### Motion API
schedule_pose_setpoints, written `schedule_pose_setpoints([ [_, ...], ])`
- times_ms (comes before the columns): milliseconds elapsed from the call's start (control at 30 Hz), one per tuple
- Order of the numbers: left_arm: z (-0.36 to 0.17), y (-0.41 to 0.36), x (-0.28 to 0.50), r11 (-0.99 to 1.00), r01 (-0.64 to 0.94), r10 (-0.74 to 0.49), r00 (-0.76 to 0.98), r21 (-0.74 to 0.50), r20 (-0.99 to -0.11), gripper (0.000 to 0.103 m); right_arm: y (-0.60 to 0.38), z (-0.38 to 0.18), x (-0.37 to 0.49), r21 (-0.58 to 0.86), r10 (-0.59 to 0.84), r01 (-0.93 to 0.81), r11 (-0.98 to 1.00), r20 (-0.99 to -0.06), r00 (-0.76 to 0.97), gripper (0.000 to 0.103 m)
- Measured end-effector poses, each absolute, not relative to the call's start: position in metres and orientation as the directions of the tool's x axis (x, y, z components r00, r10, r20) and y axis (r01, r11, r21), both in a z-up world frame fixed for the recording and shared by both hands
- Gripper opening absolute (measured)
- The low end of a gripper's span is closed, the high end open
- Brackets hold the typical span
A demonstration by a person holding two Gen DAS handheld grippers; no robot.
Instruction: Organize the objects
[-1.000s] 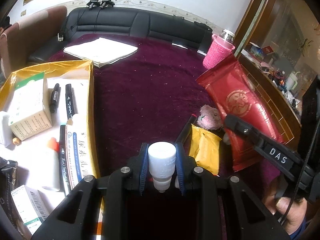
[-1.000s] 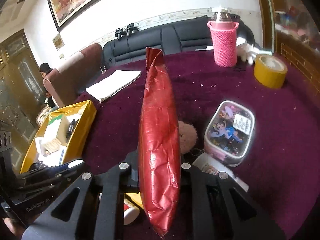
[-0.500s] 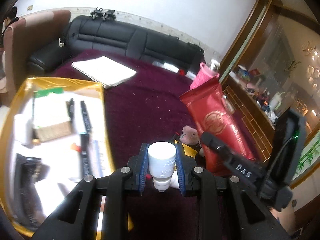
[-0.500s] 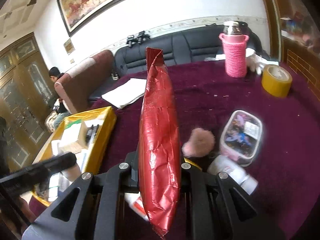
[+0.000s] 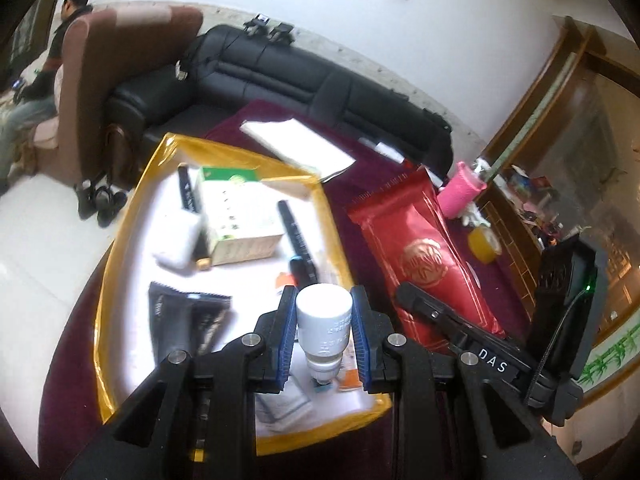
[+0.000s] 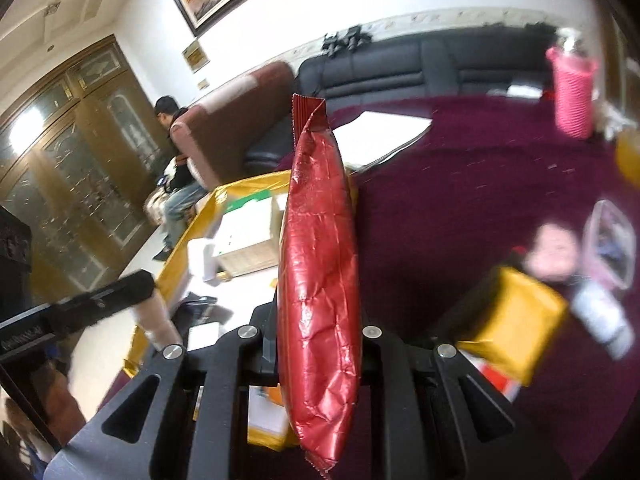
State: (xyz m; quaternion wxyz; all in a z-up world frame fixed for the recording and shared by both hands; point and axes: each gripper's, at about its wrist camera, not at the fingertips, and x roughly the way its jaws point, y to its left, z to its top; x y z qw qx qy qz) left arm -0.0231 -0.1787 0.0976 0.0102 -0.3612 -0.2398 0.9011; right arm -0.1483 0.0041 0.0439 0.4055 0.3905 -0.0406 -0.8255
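Note:
My left gripper [image 5: 323, 334] is shut on a small white bottle [image 5: 324, 320], held above the near end of a yellow tray [image 5: 120, 248]. The tray holds a green and white box [image 5: 236, 220], black markers [image 5: 296, 236], a black packet [image 5: 188, 320] and a white case [image 5: 178, 236]. My right gripper [image 6: 318, 340] is shut on a long red foil bag [image 6: 322, 280], held on edge above the tray's right rim [image 6: 188, 236]. In the left wrist view the same red bag [image 5: 416, 252] hangs just right of the tray.
On the maroon tablecloth [image 6: 460, 184] lie a yellow packet [image 6: 516, 320], a pink fluffy toy [image 6: 554, 252], a clear decorated box [image 6: 610, 240] and white papers [image 5: 296, 148]. A pink-sleeved bottle [image 5: 460, 192] and a yellow tape roll [image 5: 484, 244] stand far right. A person [image 5: 48, 68] sits beyond a brown chair.
Both grippers have swung left from the open cloth to the yellow tray, each keeping its grip. The yellow packet and pink toy now lie off to the right.

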Motion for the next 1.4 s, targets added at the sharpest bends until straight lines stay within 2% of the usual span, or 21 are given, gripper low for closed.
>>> schedule_pose_setpoints([
  [200, 0.075, -0.196, -0.038, -0.88, 0.202, 0.183, -0.692, -0.43, -0.698, 0.022, -0.043, 0.024, -0.171, 0.453, -0.712, 0.608, -0.652, -0.641, -0.287, 0.015],
  [467, 0.062, -0.196, -0.063, -0.887, 0.216, 0.175, -0.659, -0.407, -0.732, 0.022, -0.078, 0.009, -0.198, 0.462, -0.69, 0.573, -0.676, -0.67, -0.274, 0.015],
  [1000, 0.041, -0.191, -0.076, -0.917, 0.247, 0.084, -0.65, -0.314, -0.755, 0.022, -0.102, -0.004, -0.206, 0.395, -0.619, 0.592, -0.703, -0.75, -0.234, 0.016],
  [1300, 0.042, -0.19, -0.073, -0.921, 0.244, 0.071, -0.662, -0.305, -0.746, 0.022, -0.101, -0.001, -0.203, 0.383, -0.603, 0.596, -0.706, -0.766, -0.222, 0.021],
  [1400, 0.046, -0.19, -0.074, -0.923, 0.238, 0.07, -0.668, -0.302, -0.741, 0.022, -0.099, 0.005, -0.2, 0.363, -0.598, 0.604, -0.71, -0.764, -0.244, 0.027],
])
